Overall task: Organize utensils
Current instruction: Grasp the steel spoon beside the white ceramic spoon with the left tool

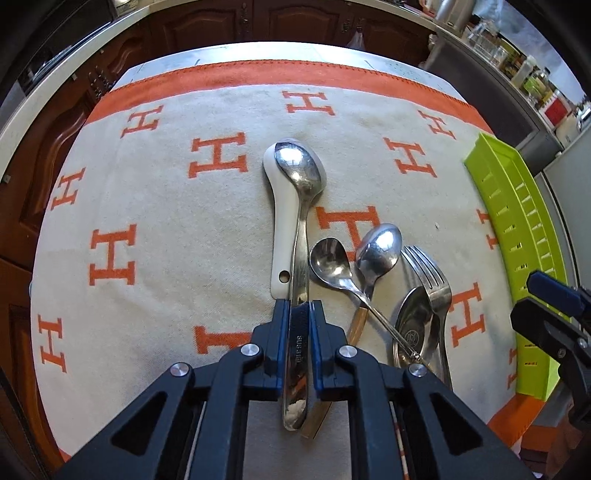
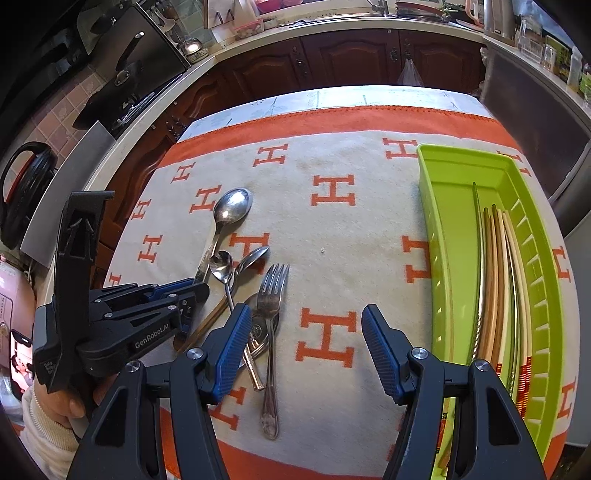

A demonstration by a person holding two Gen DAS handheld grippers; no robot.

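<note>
"SUS" plus unclear characters is stamped on the steel spoon handle [image 1: 296,354]. "GenRobot.AI" is printed on the left gripper [image 2: 184,295] body, at 8 o'clock. Orange "H" letters are repeated across the cloth [image 2: 332,229].

A cream woven cloth with orange H letters and an orange border [image 2: 332,229] covers the tabletop [image 2: 388,96]. Behind it runs a row of dark brown wooden cabinet doors [image 2: 351,55] under a pale counter edge [image 2: 332,26]. A black kettle with a red-trimmed handle [image 2: 26,192] sits at far left.
</note>
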